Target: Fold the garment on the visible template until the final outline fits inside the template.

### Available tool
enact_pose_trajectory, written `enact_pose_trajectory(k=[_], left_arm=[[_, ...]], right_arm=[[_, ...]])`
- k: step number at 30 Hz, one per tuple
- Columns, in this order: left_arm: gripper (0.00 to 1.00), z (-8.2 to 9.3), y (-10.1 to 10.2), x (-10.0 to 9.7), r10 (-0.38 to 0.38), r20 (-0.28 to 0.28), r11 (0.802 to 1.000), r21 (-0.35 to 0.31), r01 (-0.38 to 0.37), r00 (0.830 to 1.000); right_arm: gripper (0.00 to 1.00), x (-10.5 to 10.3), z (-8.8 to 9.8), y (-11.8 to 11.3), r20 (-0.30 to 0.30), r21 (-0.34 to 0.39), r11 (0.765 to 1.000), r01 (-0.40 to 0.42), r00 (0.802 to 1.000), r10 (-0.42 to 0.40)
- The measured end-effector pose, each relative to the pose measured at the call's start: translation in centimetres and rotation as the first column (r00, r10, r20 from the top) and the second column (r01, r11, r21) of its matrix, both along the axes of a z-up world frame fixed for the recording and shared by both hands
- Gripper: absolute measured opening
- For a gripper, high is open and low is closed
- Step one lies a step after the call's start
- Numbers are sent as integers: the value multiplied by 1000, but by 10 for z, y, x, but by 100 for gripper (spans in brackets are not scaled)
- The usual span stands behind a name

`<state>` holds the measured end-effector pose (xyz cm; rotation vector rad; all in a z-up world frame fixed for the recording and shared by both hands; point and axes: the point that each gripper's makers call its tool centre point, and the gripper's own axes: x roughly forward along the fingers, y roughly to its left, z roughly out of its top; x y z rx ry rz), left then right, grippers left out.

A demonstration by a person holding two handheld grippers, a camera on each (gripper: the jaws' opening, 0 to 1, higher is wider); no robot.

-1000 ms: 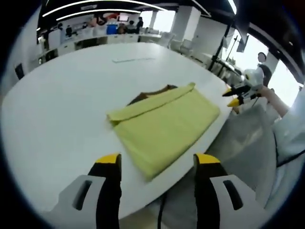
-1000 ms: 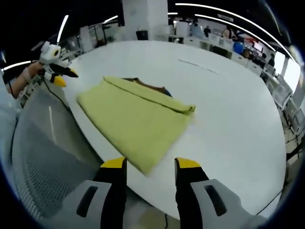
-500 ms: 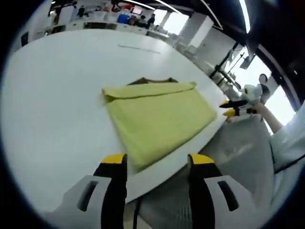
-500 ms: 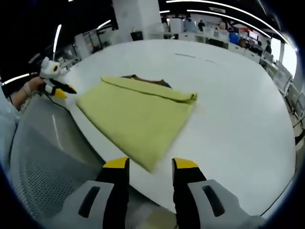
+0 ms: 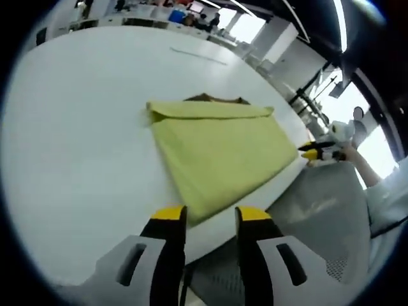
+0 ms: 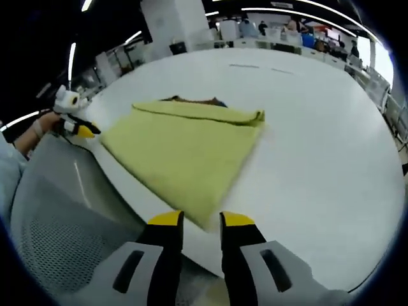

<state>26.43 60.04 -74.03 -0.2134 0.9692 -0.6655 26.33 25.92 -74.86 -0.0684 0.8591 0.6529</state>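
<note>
Folded yellow garment (image 5: 220,150) flat on our white counter (image 5: 76,140), brown template (image 5: 207,97) peeking behind, our left gripper (image 5: 207,215) and right gripper (image 6: 201,220) slightly apart, holding nothing.

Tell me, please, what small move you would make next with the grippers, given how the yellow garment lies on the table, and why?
I would probably keep both grippers off the yellow garment and check its outline. It lies folded and flat on the white table, a brown patch showing only past its far edge. The left gripper and right gripper hold nothing, jaws narrowly apart.
</note>
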Motion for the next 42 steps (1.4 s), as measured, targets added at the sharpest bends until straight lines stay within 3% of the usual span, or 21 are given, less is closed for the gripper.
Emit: enact_pose_trajectory(k=[13,18,25,42], left_arm=[[20,-9,3,6,42,-23,999,-1,-42,999],[18,-16,6,4,35,-40,999,33,-34,999],[7,-13,7,7,52,-31,998,25,-51,998],[0,-14,8,8,86,-38,996,16,-85,996]], right_arm=[[18,4,-12,-1,-31,28,999,39,999,-39],[16,4,-14,-1,-39,30,998,48,998,-46],[12,5,-16,1,-52,55,997,59,997,-56],[6,3,-14,0,-65,54,997,61,996,-58]])
